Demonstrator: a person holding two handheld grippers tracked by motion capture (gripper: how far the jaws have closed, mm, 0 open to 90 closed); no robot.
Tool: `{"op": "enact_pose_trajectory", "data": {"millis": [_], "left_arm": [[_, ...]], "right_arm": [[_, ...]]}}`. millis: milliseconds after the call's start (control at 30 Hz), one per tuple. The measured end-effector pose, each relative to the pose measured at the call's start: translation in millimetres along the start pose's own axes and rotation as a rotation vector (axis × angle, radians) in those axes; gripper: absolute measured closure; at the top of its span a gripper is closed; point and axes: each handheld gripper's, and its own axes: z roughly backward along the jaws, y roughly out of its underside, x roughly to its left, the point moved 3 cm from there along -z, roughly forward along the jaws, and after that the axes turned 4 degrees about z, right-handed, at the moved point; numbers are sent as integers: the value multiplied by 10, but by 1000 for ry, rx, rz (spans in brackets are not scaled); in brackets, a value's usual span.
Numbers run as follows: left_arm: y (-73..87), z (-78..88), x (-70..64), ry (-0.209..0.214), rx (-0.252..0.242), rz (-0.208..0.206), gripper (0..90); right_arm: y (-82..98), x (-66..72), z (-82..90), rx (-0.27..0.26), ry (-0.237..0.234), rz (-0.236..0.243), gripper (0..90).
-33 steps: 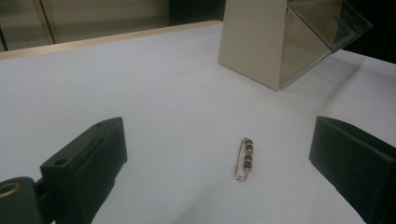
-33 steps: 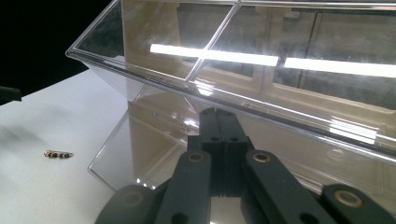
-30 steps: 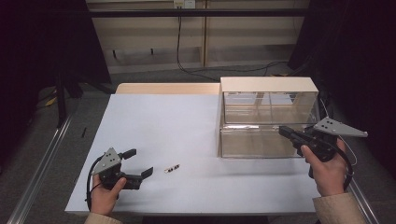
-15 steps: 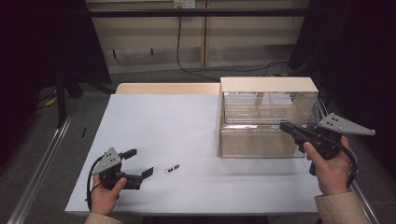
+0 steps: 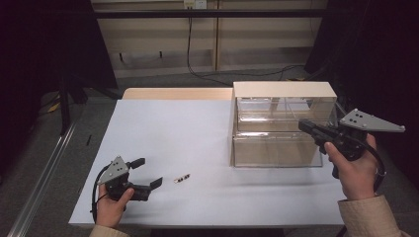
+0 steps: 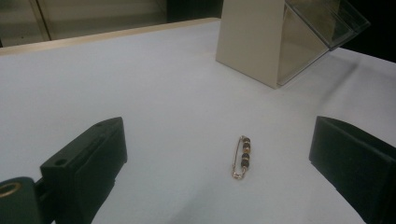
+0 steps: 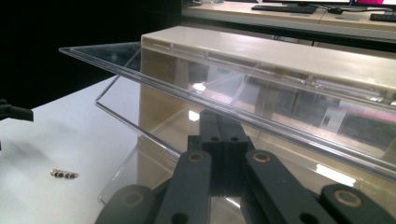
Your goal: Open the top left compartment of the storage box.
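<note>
Your right gripper [image 5: 307,127] has risen, its closed jaws lifting the clear flap [image 7: 196,100] of the display case [image 5: 281,90]; next, your left gripper [image 5: 147,173], jaws wide, takes the beaded pin [image 6: 241,157] lying between them on the bench [image 5: 188,128].

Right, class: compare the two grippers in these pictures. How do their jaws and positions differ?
The left gripper has its jaws wide open; the right gripper has its jaws shut together. The left gripper sits low at the white table, facing the beaded pin; the right gripper is raised at the clear display case, under its tilted flap. Both are black, hand-held and hold nothing.
</note>
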Motion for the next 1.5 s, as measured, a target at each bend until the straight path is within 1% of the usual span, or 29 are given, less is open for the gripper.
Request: {"op": "enact_pose_trajectory", "data": {"millis": [67, 267, 533, 667, 800, 900, 1133, 1233, 1300, 1400, 1500], "left_arm": [[-1, 0, 2, 0, 2, -5, 38], [2, -7, -6, 6, 5, 3, 39], [0, -16, -10, 15, 10, 1, 39], [-2, -20, -17, 18, 11, 4, 39], [-4, -24, -16, 22, 15, 1, 39], [-5, -25, -18, 24, 15, 7, 39], [-9, -37, -29, 35, 23, 12, 39], [-12, -45, -31, 40, 27, 12, 39], [-12, -54, -33, 43, 31, 17, 39], [-13, -60, -28, 44, 34, 10, 39], [-18, -68, -39, 48, 37, 17, 38]], "right_arm": [[-19, -8, 7, -2, 1, 2, 900], [-58, -33, 16, -4, 6, 2, 900], [-164, -72, 34, -9, 6, 9, 900], [-206, -84, 27, -13, 8, 14, 900], [-233, -99, 16, -16, 5, 7, 900], [-271, -126, 8, -24, 7, 2, 900], [-327, -147, -6, -25, 14, 10, 900], [-361, -165, -13, -30, 10, 1, 900], [-376, -171, -19, -30, 15, 11, 900], [-390, -176, -24, -30, 16, 13, 900], [-413, -210, -37, -36, 16, -5, 900]]}}
